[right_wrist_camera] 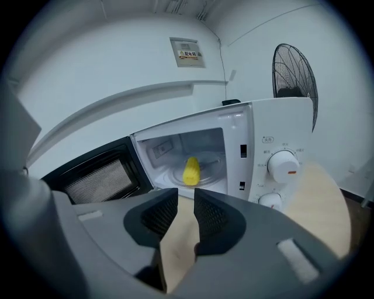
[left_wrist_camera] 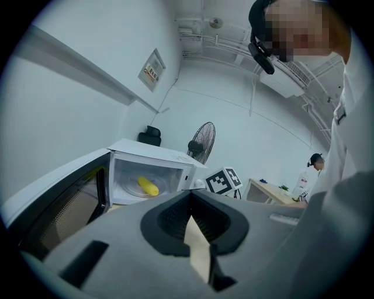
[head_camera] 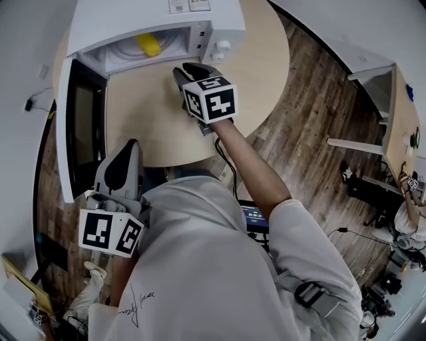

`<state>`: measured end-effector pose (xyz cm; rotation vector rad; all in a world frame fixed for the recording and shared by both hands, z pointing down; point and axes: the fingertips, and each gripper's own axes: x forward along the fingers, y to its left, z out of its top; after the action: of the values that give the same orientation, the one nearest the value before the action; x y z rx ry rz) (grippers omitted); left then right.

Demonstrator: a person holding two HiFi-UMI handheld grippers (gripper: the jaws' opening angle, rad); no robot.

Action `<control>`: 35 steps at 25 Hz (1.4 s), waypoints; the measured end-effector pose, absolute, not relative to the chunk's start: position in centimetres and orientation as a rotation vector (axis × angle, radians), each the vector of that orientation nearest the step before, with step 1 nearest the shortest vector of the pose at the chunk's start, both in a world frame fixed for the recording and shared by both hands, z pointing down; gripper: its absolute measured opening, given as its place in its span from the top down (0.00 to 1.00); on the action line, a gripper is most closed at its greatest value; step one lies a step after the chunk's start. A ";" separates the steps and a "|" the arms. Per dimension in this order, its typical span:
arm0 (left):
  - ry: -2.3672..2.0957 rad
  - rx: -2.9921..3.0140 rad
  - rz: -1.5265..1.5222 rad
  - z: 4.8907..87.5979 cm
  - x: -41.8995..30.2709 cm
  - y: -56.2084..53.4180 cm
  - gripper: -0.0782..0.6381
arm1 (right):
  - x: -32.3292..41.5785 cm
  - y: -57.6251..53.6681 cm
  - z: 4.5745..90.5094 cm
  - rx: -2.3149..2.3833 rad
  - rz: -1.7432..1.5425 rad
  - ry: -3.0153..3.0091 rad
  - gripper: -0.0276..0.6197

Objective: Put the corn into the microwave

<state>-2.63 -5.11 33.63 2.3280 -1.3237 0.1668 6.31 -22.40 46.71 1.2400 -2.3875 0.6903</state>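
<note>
The yellow corn [head_camera: 149,45] lies on the glass turntable inside the white microwave [head_camera: 153,16], whose door [head_camera: 66,126] swings wide to the left. Both gripper views show the corn [left_wrist_camera: 148,186] [right_wrist_camera: 191,170] inside the cavity. My right gripper [head_camera: 190,69] hovers over the round table [head_camera: 259,60] just in front of the microwave's control panel; in the right gripper view its jaws [right_wrist_camera: 186,201] stand a narrow gap apart with nothing between them. My left gripper [head_camera: 130,146] hangs back at the table's near edge, beside the open door. Its jaws [left_wrist_camera: 190,198] meet at the tips and are empty.
The open door [right_wrist_camera: 96,175] juts out over the table's left edge. The control knobs [right_wrist_camera: 283,165] face me at the right of the cavity. A standing fan [left_wrist_camera: 201,140] is behind the microwave. Another table [head_camera: 399,120] and a person stand far right.
</note>
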 end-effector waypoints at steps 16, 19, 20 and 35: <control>-1.333 2.291 0.128 34.1 -3.3 -5.7 0.91 | 8.2 -18.2 45.4 1.262 0.774 -2.400 0.90; -1.332 2.282 0.124 34.2 -3.5 -5.8 0.91 | 8.4 -17.7 44.9 1.259 0.768 -2.399 0.92; -1.328 2.279 0.113 34.2 -3.4 -5.9 0.91 | 8.5 -17.6 44.8 1.255 0.760 -2.394 0.92; -1.359 2.243 0.162 35.9 -4.6 -5.7 0.91 | 9.2 -14.1 43.2 1.259 0.772 -2.406 0.94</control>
<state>-4.57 -5.70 35.86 2.2427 -1.3589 0.1624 9.16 -14.15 43.25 1.2593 -2.4057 0.7722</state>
